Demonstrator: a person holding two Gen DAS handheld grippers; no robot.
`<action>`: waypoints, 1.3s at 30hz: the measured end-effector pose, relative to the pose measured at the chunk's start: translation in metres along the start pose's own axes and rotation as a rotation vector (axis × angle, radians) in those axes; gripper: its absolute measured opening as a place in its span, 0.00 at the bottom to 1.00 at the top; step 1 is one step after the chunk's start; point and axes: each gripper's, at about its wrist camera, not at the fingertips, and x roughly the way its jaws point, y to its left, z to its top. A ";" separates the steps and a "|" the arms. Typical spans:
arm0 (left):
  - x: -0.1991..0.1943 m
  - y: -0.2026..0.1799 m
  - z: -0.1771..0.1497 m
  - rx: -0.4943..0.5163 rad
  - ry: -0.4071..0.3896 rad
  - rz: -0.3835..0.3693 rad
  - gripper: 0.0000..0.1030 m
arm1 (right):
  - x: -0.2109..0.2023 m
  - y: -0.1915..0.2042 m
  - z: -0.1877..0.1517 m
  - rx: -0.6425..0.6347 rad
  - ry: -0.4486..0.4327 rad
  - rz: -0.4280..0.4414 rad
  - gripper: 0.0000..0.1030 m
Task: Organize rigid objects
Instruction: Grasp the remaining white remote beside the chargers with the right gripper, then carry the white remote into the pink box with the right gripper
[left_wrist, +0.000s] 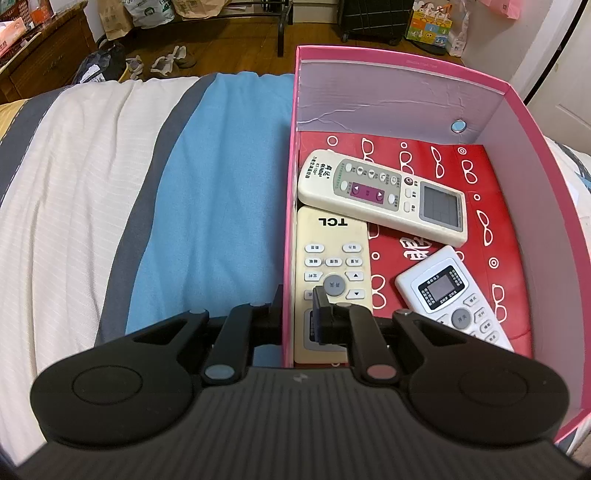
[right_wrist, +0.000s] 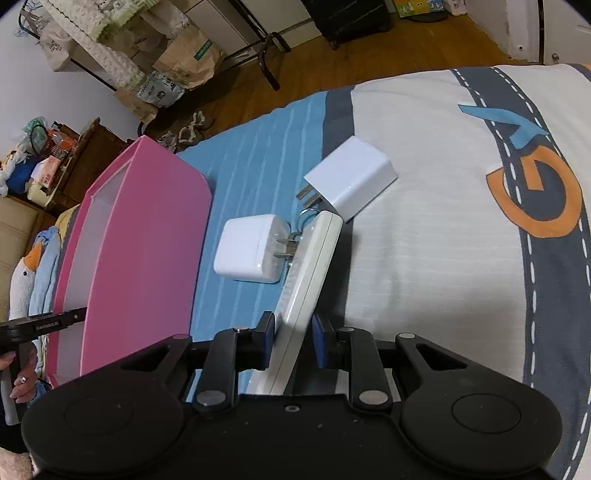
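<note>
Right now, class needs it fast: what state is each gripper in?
Left gripper: shut on the near wall of the pink box.
Right gripper: shut on the white remote, held on edge.

A bed (right_wrist: 424, 258) with a white, grey and blue striped cover carries a pink box (right_wrist: 147, 258), two white plug chargers (right_wrist: 251, 253) (right_wrist: 354, 177) and a keyring (right_wrist: 308, 218).

TCL remote (left_wrist: 332, 273) near end hid behind left tool (left_wrist: 299, 306). Small remote (left_wrist: 454, 295) lower end hid too. Held remote (right_wrist: 306, 280) near end hid under right tool (right_wrist: 293, 339). Box (right_wrist: 147, 258) interior unseen in right view.
</note>
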 end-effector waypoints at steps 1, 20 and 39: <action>0.000 0.000 -0.001 0.003 -0.005 0.004 0.11 | -0.002 0.000 -0.002 0.004 0.000 0.004 0.26; -0.003 -0.001 -0.001 0.003 -0.004 0.001 0.11 | -0.011 -0.006 -0.018 0.152 -0.065 0.002 0.20; -0.005 0.001 0.000 -0.006 -0.002 -0.012 0.11 | -0.066 0.146 -0.042 -0.243 -0.219 0.330 0.20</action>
